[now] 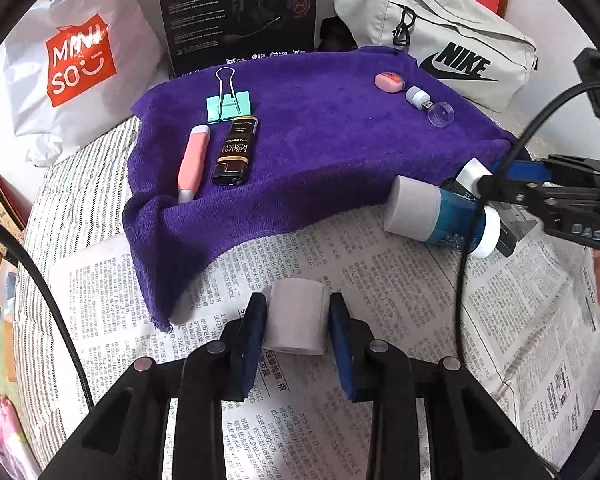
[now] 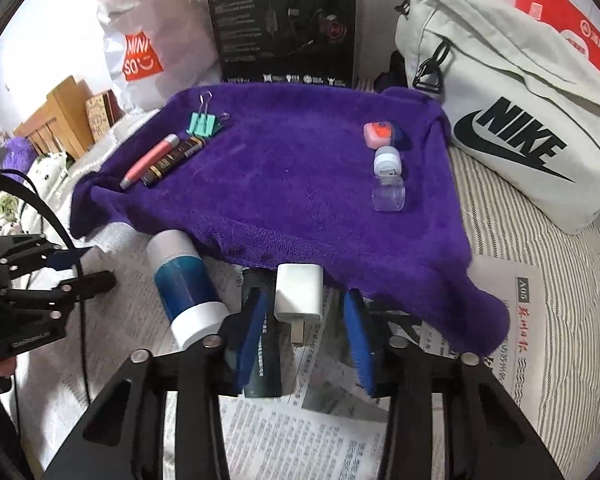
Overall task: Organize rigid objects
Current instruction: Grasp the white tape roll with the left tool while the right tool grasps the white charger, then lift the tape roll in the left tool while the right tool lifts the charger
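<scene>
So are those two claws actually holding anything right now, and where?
Left gripper clamps the grey cylinder by its curved sides. Right gripper straddles the white charger, but its pads show gaps, so nothing is held.

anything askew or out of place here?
Mostly tidy. The purple towel is rumpled, its near corner spilling onto the newspaper. The blue bottle lies on its side off the towel, beside a dark tube. Items on the towel sit in neat groups.
</scene>
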The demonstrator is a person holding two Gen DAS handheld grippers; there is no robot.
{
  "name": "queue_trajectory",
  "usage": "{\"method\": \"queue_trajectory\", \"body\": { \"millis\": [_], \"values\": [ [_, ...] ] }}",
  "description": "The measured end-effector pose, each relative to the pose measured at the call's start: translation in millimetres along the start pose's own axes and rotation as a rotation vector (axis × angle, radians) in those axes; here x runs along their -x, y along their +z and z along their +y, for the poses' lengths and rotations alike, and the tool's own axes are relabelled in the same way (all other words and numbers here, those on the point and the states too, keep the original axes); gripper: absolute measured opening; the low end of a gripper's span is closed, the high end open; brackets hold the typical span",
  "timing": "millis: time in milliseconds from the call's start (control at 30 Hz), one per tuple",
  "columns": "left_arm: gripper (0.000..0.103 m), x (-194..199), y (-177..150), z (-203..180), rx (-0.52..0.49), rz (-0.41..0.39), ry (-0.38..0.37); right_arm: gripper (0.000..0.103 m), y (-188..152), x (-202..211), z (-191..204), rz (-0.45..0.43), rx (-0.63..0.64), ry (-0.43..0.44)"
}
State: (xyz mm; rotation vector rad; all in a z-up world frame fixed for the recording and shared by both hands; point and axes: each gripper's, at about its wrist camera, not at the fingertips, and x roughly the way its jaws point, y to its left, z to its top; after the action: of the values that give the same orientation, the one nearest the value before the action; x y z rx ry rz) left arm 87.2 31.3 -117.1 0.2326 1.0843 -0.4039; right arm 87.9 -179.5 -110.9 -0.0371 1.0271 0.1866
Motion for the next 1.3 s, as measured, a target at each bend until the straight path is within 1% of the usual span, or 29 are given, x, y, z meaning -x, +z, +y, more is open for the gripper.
{"method": "queue_trajectory", "body": {
  "millis": [33, 100, 400, 500, 1167, 1300],
  "values": [
    [0.030, -0.1, 0.1, -0.2, -0.006, 0.001, 0.000, 0.034, 0.2, -3.2, 0.8, 0.005, 0.003, -0.008],
    [0.030, 1.1, -1.1, -0.7, -0.011, 0.001, -0.001, 0.033, 0.9, -7.9, 1.5, 0.010, 0.003, -0.008],
    [0.031, 1.0, 0.5, -1.5, -0.014, 0.005, -0.006, 0.033, 1.8, -11.8, 1.8, -0.001, 0.009, -0.009],
    [0.031, 1.0, 0.5, -1.0, -0.011, 0.006, -0.010, 0.027, 1.4, -10.9, 3.2, 0.002, 0.014, -0.001],
    [0.031, 0.6, 0.2, -1.1, -0.007, 0.003, -0.010, 0.027, -0.1, -10.7, 5.4, -0.009, 0.028, -0.003],
    [0.031, 1.4, 0.3, 0.5, 0.010, 0.003, -0.022, 0.027, -3.4, -6.4, 1.0, 0.004, 0.019, 0.014]
  ]
}}
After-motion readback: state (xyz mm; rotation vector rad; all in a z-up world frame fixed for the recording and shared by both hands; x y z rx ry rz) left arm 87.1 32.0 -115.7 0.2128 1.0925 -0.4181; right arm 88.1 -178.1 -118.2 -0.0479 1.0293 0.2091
